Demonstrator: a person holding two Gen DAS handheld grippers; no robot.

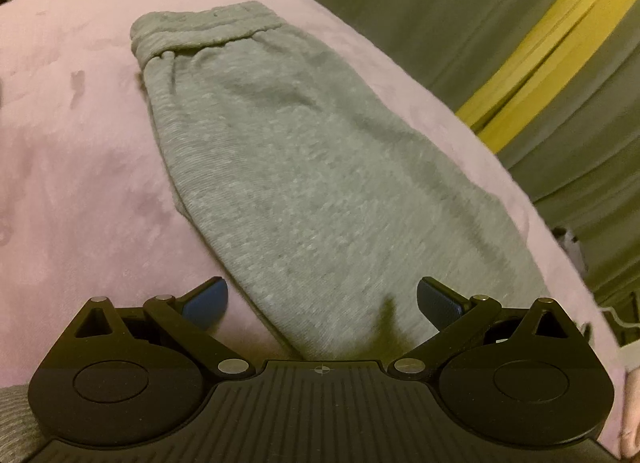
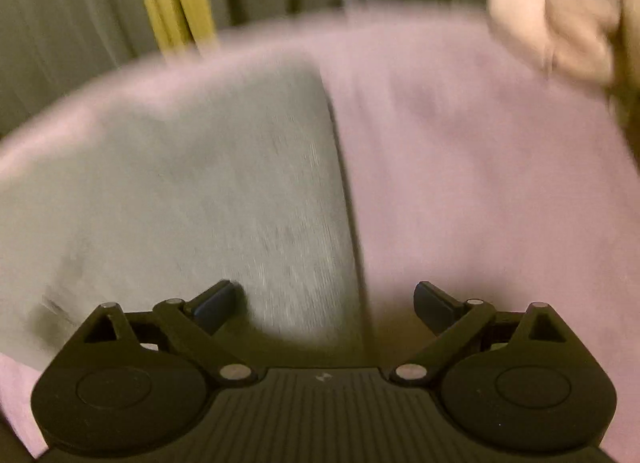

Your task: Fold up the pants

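Note:
Grey sweatpants [image 1: 288,167] lie folded lengthwise on a pink blanket [image 1: 72,167], waistband at the far end. My left gripper [image 1: 322,303] hovers open over the near end of the pants, blue pads wide apart with nothing pinched. The right wrist view is blurred: the grey pants [image 2: 192,191] fill its left half, their straight edge running down the middle. My right gripper [image 2: 324,305] stands open above that edge, one pad over the cloth and one over the blanket [image 2: 480,183], holding nothing.
The blanket covers a rounded surface that drops off at the right in the left wrist view. Beyond it hang grey-green curtains [image 1: 400,3] with a yellow strip [image 1: 552,47]. A blurred pale object [image 2: 556,19] sits at the far right corner.

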